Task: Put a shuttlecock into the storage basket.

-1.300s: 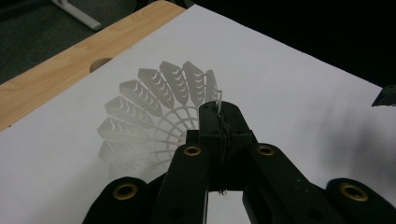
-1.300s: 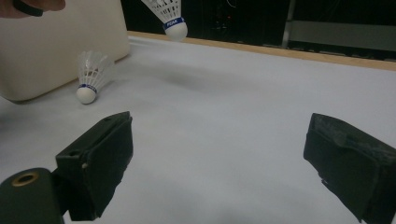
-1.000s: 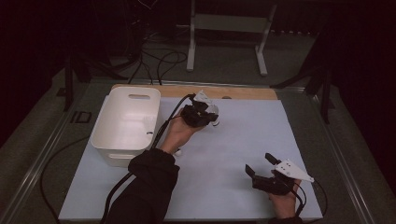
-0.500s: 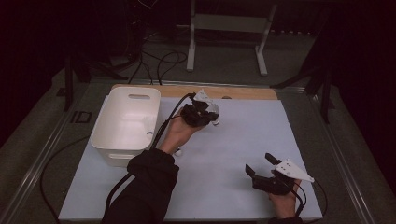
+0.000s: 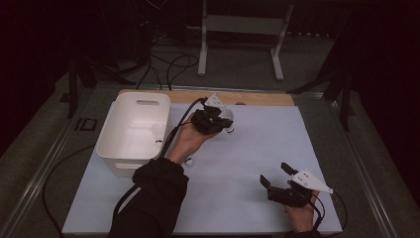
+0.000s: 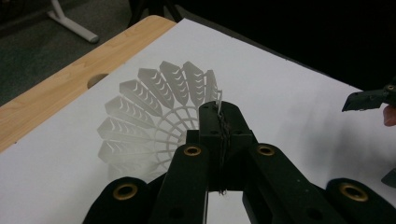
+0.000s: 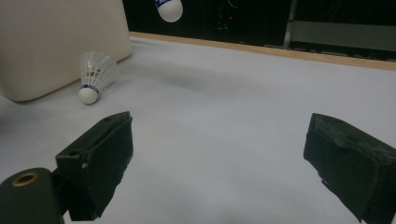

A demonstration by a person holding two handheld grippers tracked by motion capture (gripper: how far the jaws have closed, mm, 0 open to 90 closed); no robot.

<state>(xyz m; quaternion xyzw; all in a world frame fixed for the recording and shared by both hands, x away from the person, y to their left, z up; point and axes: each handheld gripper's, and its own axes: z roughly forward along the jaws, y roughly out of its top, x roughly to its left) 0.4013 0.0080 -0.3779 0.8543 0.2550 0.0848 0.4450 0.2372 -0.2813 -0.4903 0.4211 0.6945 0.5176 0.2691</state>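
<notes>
- The left gripper (image 5: 218, 119) is held up over the far part of the desk (image 5: 257, 148), just right of the white bin (image 5: 132, 130), which serves as the landmark here.
- Its jaws are pressed together on the edge of the feather skirt of a shuttlecock (image 6: 159, 109); the left gripper view shows the thin skirt rim caught between the two black tips, with the rest of the skirt fanned out to the left of them.
- In the high view this held shuttlecock (image 5: 225, 121) is a pale shape at the gripper's tip, right of the bin's far right corner and clear of the desk surface.
- In the right gripper view its round cork with a blue band (image 7: 169, 8) hangs at the top edge, above the desk, right of the bin wall.
- A second shuttlecock (image 7: 95, 77) lies on the desk just beside the bin's near right side, cork down and tilted; in the high view it is a small white spot (image 5: 188, 160) beside the left forearm.
- The right gripper (image 5: 279, 179) sits low near the desk's near edge, well apart from the bin, to its right.
- Its jaws are spread wide, with nothing but bare white desk between them.
- A strip of bare wood (image 5: 262, 99) runs along the desk's far edge, beyond the bin.
</notes>
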